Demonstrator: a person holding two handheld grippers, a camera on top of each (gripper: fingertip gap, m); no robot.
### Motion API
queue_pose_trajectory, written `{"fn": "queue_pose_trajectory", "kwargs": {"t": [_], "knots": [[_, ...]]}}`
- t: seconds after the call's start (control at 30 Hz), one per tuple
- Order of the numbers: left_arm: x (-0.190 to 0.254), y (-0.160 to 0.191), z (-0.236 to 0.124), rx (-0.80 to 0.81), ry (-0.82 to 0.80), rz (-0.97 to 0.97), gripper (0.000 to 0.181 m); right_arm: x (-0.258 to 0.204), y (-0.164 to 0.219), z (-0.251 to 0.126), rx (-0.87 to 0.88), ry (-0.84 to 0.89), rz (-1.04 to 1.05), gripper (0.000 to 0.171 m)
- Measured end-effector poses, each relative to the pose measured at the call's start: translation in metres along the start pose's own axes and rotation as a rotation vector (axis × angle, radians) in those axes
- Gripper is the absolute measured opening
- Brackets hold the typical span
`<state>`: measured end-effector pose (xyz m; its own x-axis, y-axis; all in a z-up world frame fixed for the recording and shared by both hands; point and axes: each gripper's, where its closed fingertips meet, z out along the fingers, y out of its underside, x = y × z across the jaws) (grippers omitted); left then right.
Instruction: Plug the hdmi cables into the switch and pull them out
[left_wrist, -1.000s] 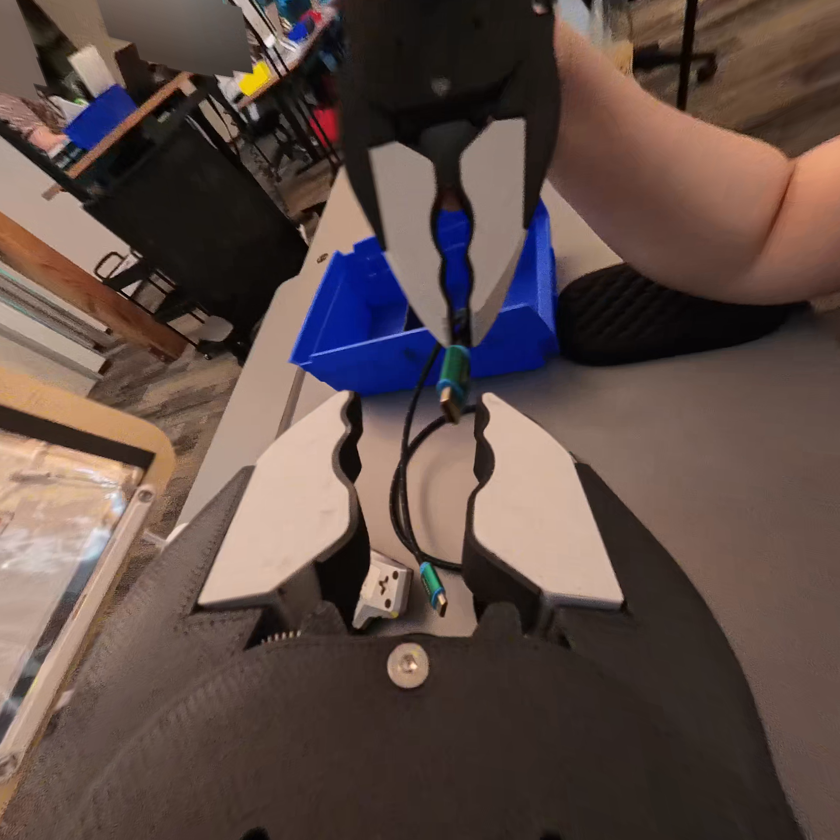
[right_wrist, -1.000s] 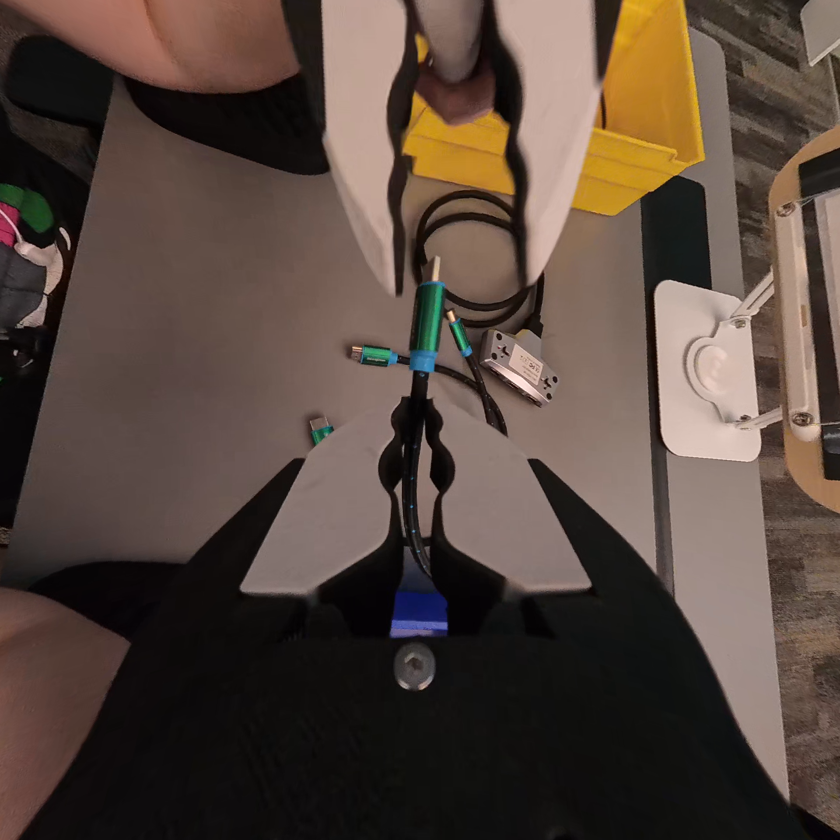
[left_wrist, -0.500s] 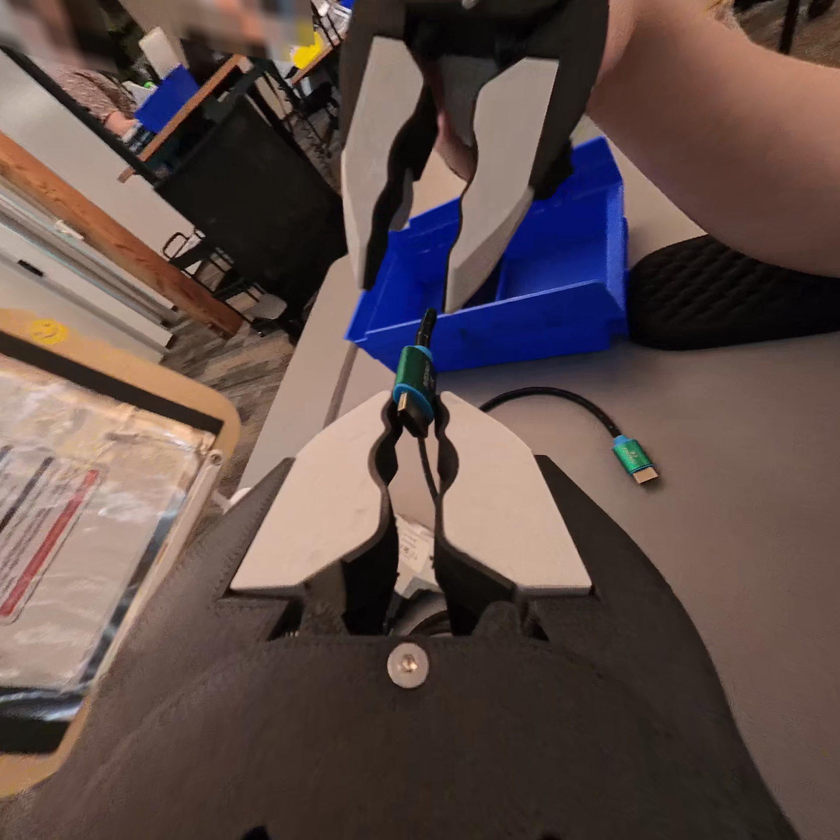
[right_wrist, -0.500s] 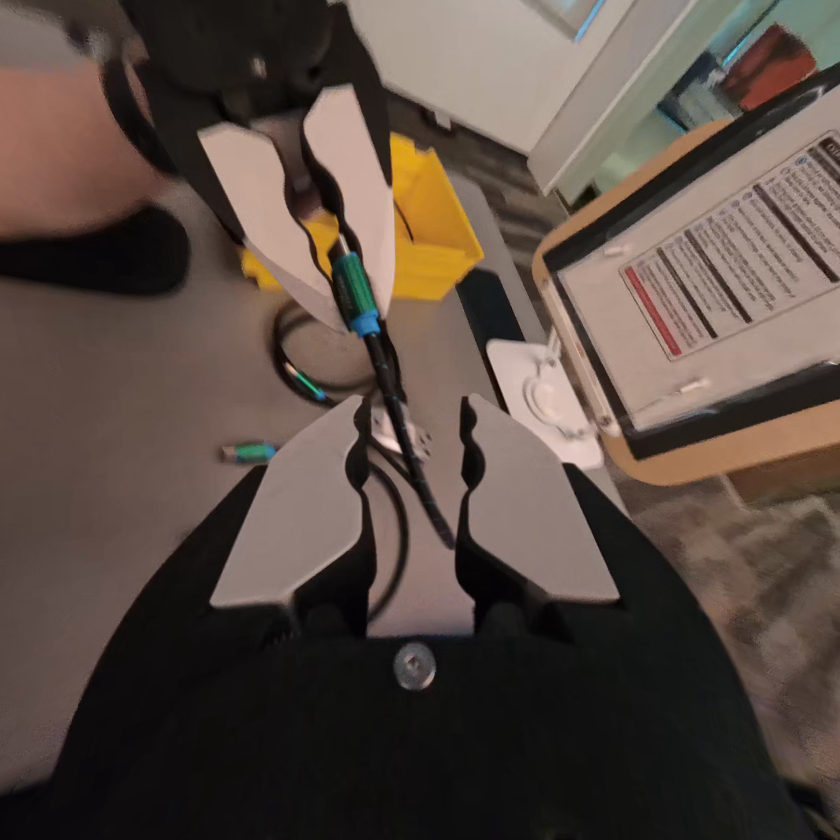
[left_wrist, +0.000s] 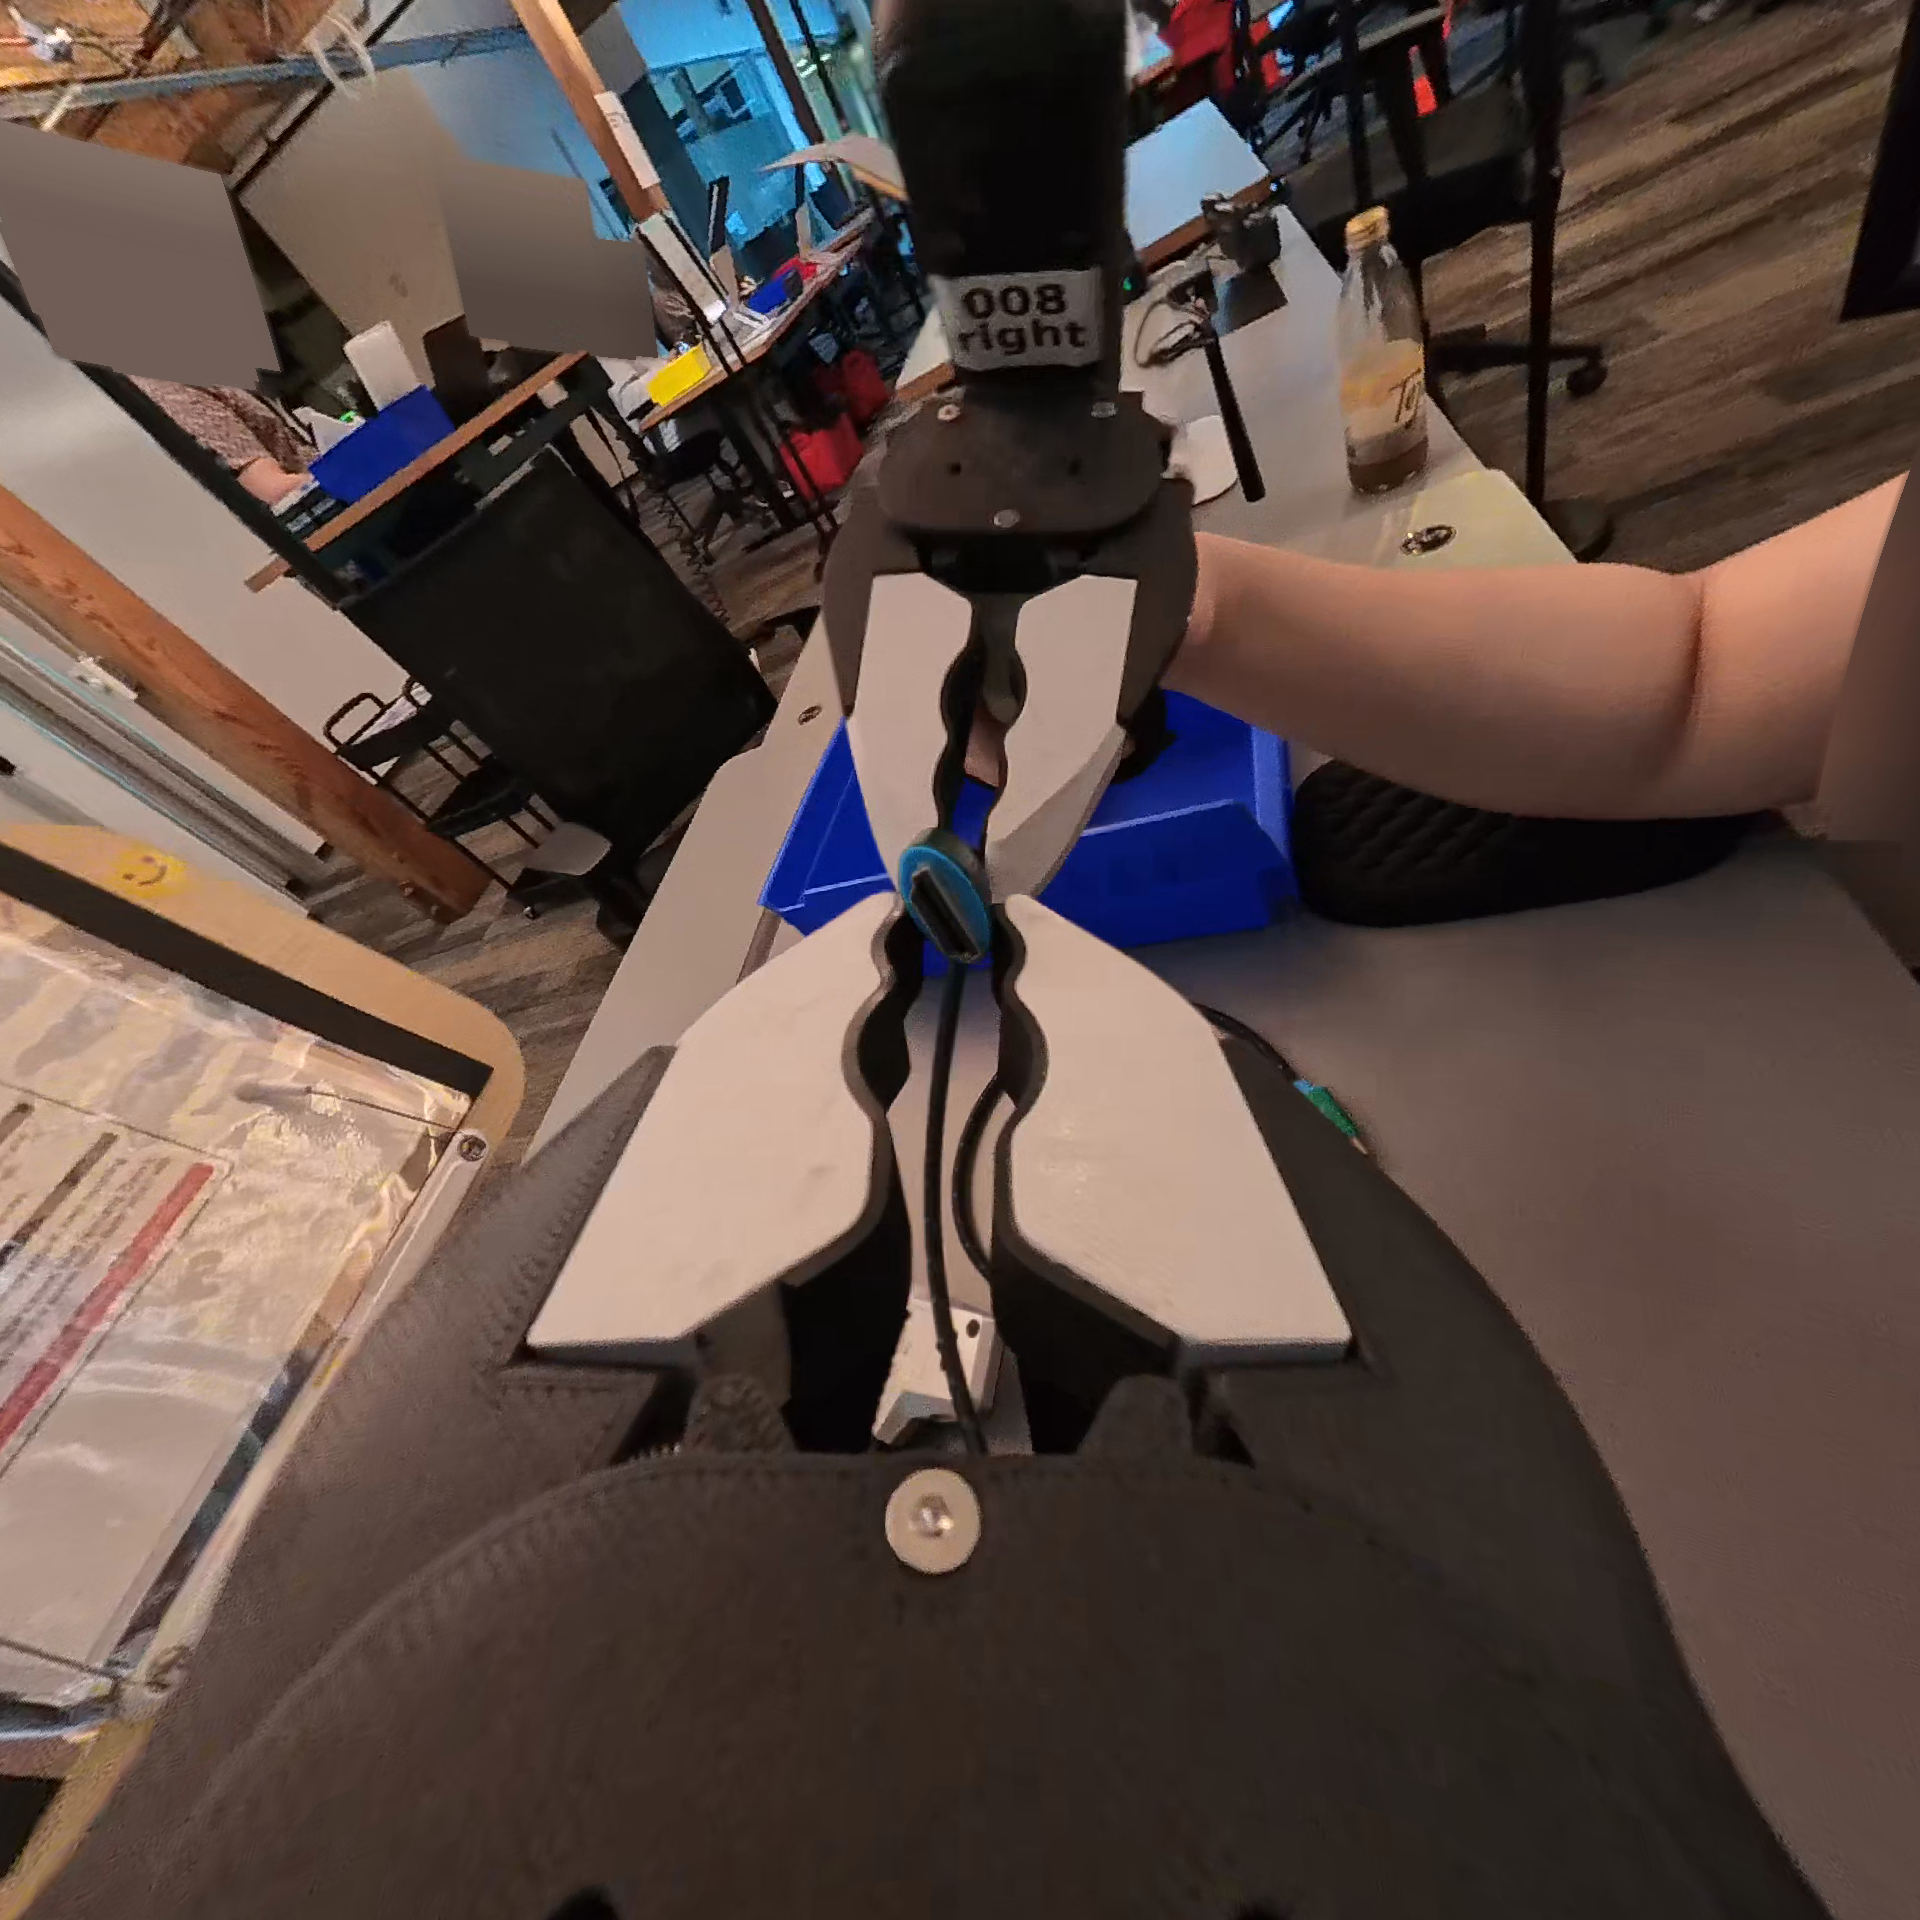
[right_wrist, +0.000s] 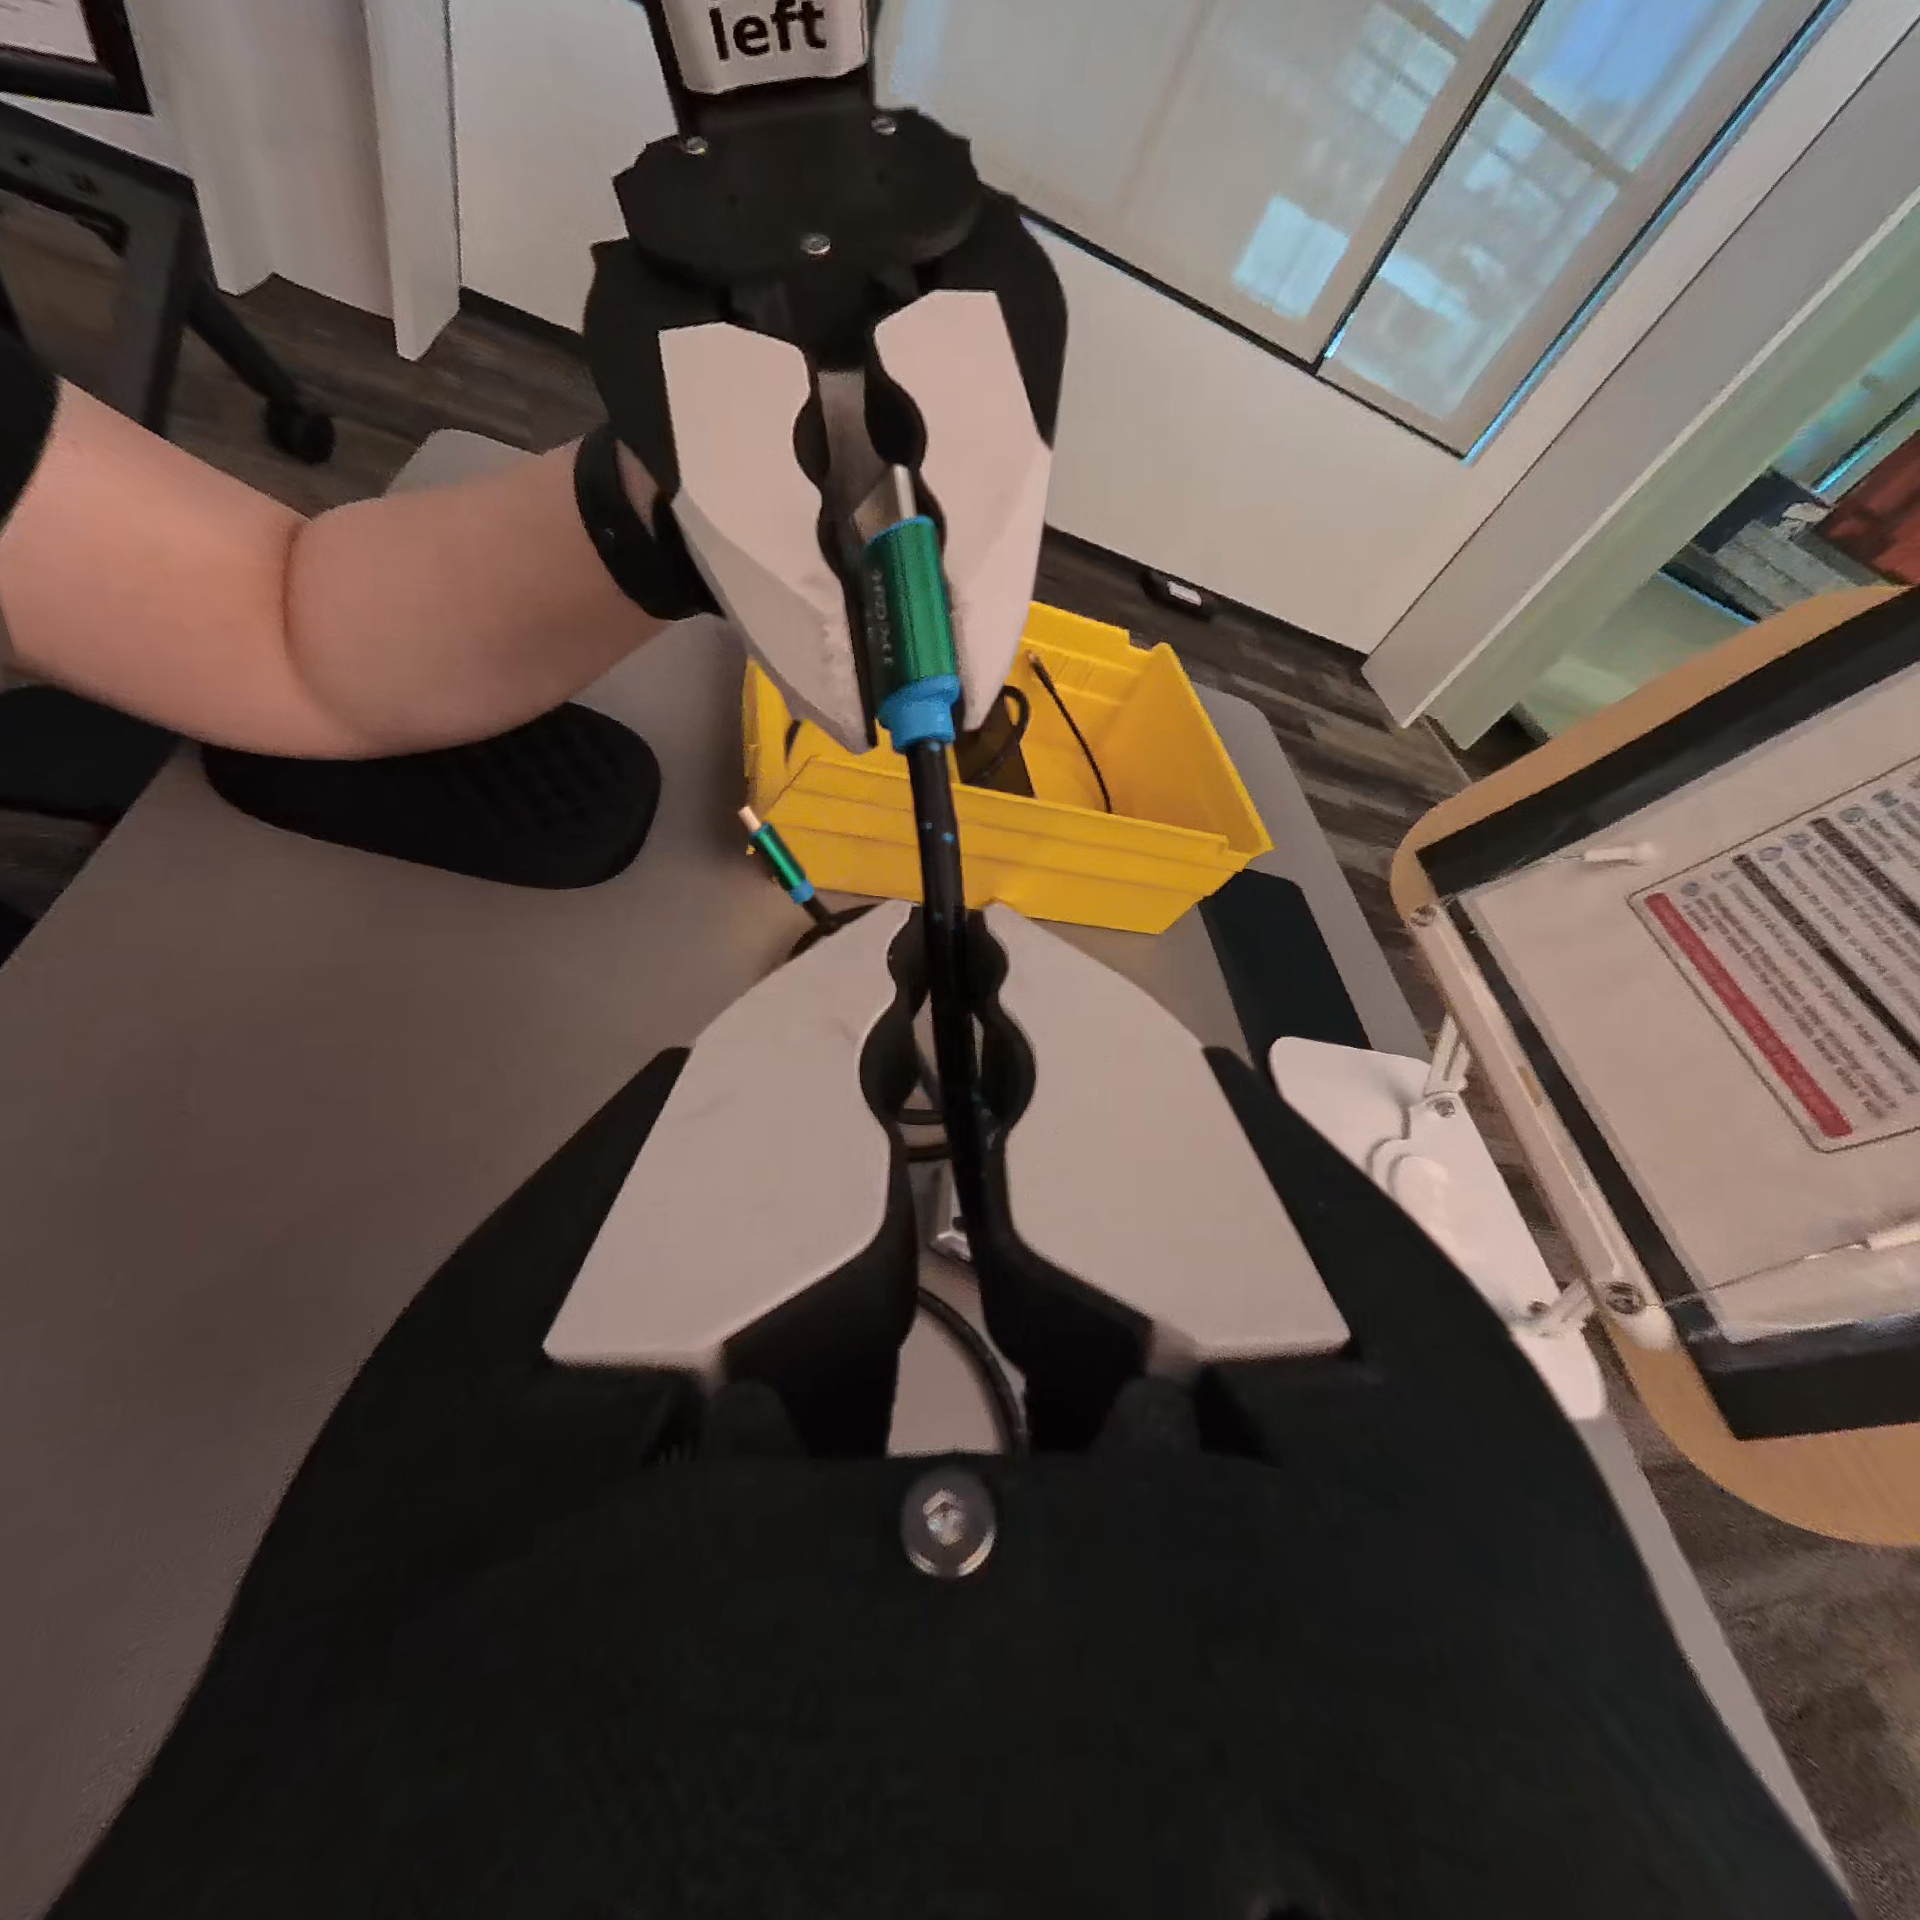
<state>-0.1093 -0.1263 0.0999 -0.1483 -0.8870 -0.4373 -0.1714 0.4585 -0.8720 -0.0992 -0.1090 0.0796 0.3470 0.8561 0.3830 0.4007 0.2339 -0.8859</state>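
1. We see the right gripper (right_wrist: 943, 925) closed on the black cable (right_wrist: 940, 831), pinched at its fingertips.
2. Beyond it, the left gripper (left_wrist: 948, 914) is clamped on the green plug (right_wrist: 906, 613) (both held above the table (right_wrist: 312, 1039), tip to tip).
3. Below, between the fingers, lies the switch (left_wrist: 935, 1371).
4. Farther off: yellow bin (right_wrist: 1039, 842), blue bin (left_wrist: 1174, 842).
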Motion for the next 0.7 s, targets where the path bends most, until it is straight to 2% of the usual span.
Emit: {"fn": "queue_pose_trajectory", "kwargs": {"t": [0.1,0.2,0.27,0.37,0.47,0.53,0.63,0.7], "knots": [[-0.008,0.0,-0.002,0.006,-0.053,-0.034,0.018,0.006,-0.006,-0.003,-0.019,0.095,-0.1,0.007],[-0.004,-0.002,-0.001,0.011,-0.02,-0.062,0.022,0.008,-0.007,-0.006,-0.067,0.165,-0.195,0.007],[-0.006,-0.004,-0.001,0.037,-0.016,-0.113,0.013,0.009,-0.007,-0.006,-0.087,0.189,-0.228,0.007],[-0.009,-0.001,0.002,0.043,0.026,-0.202,0.011,0.013,-0.006,-0.007,-0.102,0.228,-0.261,0.007],[-0.016,-0.001,0.001,0.039,-0.006,-0.184,0.011,0.023,-0.009,-0.008,-0.072,0.294,-0.25,0.015],[-0.024,0.0,-0.003,0.015,-0.094,-0.099,0.012,0.031,-0.016,-0.013,-0.048,0.352,-0.216,0.019],[-0.035,-0.001,-0.016,-0.031,-0.216,0.029,0.012,0.024,-0.029,-0.014,0.054,0.265,-0.038,0.027],[-0.042,-0.004,-0.025,-0.042,-0.282,0.087,0.011,0.0,-0.033,-0.006,0.126,0.022,0.182,0.025]]}}
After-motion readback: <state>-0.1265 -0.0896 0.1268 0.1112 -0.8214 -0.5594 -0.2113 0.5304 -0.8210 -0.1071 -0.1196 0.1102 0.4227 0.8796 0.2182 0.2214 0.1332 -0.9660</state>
